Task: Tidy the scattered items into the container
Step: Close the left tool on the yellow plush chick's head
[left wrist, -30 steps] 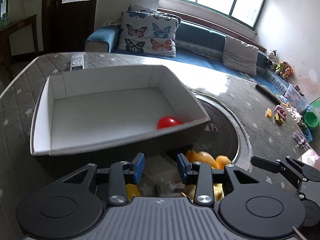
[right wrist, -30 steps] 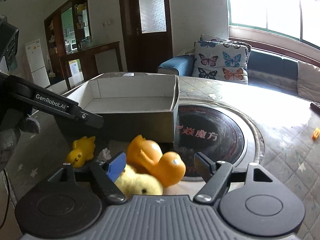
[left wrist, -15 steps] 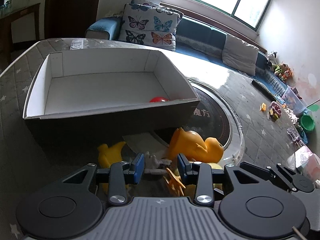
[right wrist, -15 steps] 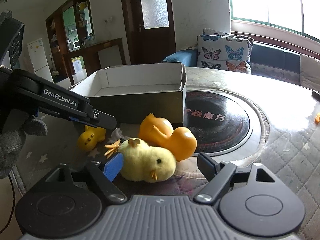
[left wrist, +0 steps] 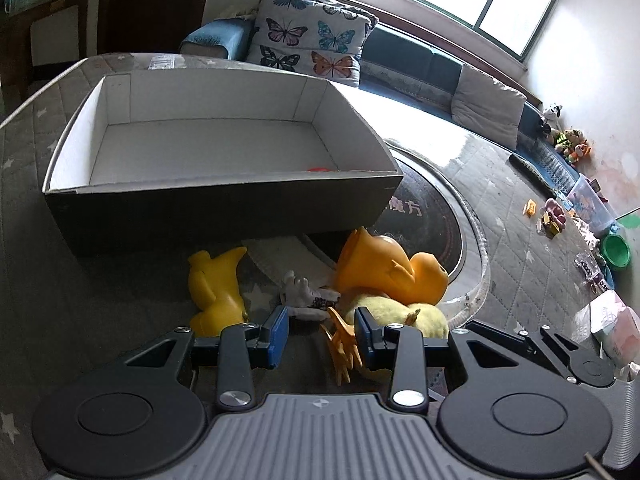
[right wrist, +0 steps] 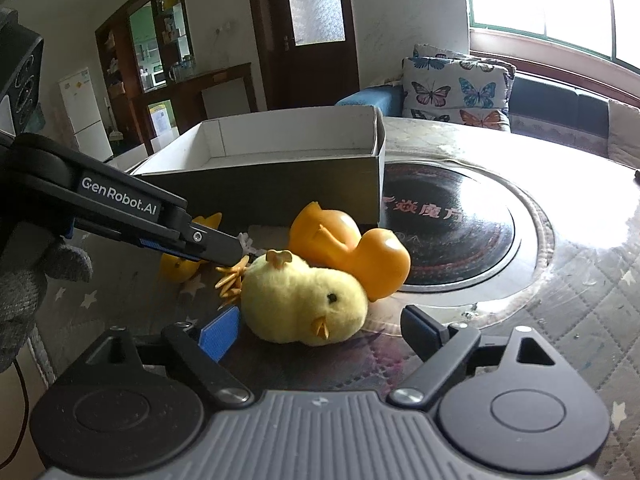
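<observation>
- Your left tongs [left wrist: 322, 332] are spread and hold nothing; they hang low over the surface [left wrist: 520, 264], with the plush chick's orange feet [left wrist: 342, 340] lying between the blue pads.
- Your right tongs [right wrist: 320, 330] are spread wide as well, empty, with the yellow plush chick [right wrist: 304, 304] lying on its side just in front of the gap.
- The orange rubber duck [right wrist: 352, 252] lies tipped over, touching the chick on its far side and just beside the box's near corner.
- A smaller yellow toy [left wrist: 216, 284] lies to the left of the pile, near the box wall; a small white-grey toy [left wrist: 304, 294] sits between it and the duck.
- The cardboard box [left wrist: 224, 208] stands open on the surface behind the toys; a sliver of something red [left wrist: 318, 169] shows at its near inner edge.
- In your right view, a grey-gloved hand [right wrist: 28, 280] grips the left tool.
</observation>
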Demonstrator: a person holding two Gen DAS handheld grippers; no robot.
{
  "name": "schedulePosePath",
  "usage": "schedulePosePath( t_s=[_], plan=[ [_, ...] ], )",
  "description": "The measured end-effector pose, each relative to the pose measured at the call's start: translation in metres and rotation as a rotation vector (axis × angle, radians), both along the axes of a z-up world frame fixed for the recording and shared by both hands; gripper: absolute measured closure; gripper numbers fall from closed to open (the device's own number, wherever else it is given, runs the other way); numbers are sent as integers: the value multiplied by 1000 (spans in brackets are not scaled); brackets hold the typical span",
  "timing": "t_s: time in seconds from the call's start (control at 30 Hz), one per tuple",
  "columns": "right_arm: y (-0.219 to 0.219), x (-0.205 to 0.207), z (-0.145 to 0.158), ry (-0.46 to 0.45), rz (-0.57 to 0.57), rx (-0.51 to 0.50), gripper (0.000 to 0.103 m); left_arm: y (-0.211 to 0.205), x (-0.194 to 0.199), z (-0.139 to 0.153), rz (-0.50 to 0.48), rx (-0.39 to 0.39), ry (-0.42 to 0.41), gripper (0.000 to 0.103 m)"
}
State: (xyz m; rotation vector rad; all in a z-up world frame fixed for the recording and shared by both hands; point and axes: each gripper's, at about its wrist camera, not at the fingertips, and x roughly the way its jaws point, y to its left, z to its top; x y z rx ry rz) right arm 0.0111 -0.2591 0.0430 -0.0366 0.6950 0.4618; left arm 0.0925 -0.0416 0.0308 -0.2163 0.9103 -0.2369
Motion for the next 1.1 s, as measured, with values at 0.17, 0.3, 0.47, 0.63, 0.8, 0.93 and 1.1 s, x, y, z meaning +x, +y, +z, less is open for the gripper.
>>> schedulePosePath(
  t_s=[0.17, 0.3, 0.47, 0.63, 0.8, 0.93, 1.1],
  plan=[
    [3, 2, -4, 13, 10, -1, 14, 0, 1, 0, 11, -14, 9, 64],
    [7, 5, -7, 18, 21, -11, 14, 3, 2, -2, 31, -37, 23, 64],
    [9, 8, -10, 25, 30, -16, 14, 6, 4, -4, 47, -67, 42, 65],
    [12, 6, -10, 26, 46, -15, 14, 7, 6, -6, 57, -83, 53, 65],
    [15, 1, -9, 23, 61, -11, 14, 5, 7, -8, 57, -89, 61, 65],
    [17, -3, -8, 21, 73, -9, 13, 6, 7, -10, 58, -92, 67, 65],
    [19, -8, -6, 19, 88, -6, 13, 7, 7, -11, 60, -93, 69, 65]
  ],
)
